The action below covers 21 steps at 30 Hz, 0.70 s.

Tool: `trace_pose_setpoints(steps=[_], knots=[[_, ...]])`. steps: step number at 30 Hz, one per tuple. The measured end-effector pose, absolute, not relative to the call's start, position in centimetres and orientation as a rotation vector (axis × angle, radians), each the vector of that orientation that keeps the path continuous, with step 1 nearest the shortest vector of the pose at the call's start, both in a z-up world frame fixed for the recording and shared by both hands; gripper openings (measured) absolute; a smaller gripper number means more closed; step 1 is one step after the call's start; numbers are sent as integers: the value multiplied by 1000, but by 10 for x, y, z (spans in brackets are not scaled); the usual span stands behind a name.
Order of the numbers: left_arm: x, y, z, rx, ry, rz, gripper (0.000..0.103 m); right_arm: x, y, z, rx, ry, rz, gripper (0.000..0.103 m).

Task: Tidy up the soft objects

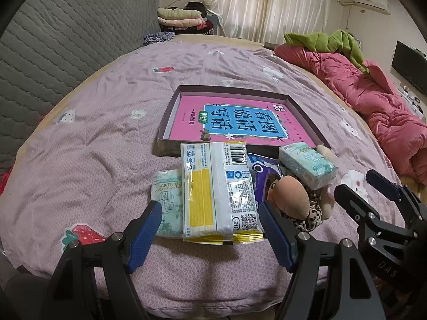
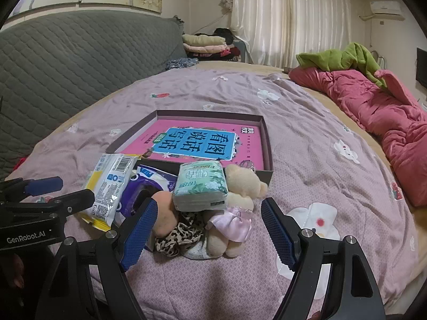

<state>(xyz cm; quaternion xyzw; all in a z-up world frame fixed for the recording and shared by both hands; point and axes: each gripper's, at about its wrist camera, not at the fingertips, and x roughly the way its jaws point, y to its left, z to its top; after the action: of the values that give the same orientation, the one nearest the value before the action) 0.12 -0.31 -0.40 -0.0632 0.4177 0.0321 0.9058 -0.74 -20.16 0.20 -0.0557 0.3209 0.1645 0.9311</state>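
I hold both tongs low over the lilac quilted bedspread (image 1: 106,138), side by side, because the heap of soft things lies just ahead of their tips and the shallow dark cardboard box (image 1: 170,106) waits right behind that heap, its pink and blue book (image 1: 240,122) lying flat as a floor. My left tongs (image 1: 210,226) stand spread wide with nothing between them, the jaws flanking the near end of the white and yellow plastic-wrapped tissue pack (image 1: 216,189), which lies lengthwise toward me, so I judge it the easiest first pick. A pale green flowered tissue packet (image 1: 168,200) sits just inside the left jaw, partly under that pack. My right tongs (image 2: 208,229) also gape, empty, framing the small beige plush bear in a pink satin dress (image 2: 234,213), the leopard-print fabric scrunchie (image 2: 176,234) and the peach egg-shaped makeup sponge (image 2: 165,213). Another green flowered tissue packet (image 2: 200,186) rests on top of these, so I expect it may slide if I pull anything beneath. A purple plastic pouch (image 2: 149,184) lies between the two groups. Nothing soft is in the box yet.
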Motion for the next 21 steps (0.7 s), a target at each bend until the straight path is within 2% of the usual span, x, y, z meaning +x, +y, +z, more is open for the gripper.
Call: trace_pose_setpoints(steps=[21], knots=[[4, 2, -9, -182, 900, 26, 75, -7, -201, 0, -115, 659, 339, 81]])
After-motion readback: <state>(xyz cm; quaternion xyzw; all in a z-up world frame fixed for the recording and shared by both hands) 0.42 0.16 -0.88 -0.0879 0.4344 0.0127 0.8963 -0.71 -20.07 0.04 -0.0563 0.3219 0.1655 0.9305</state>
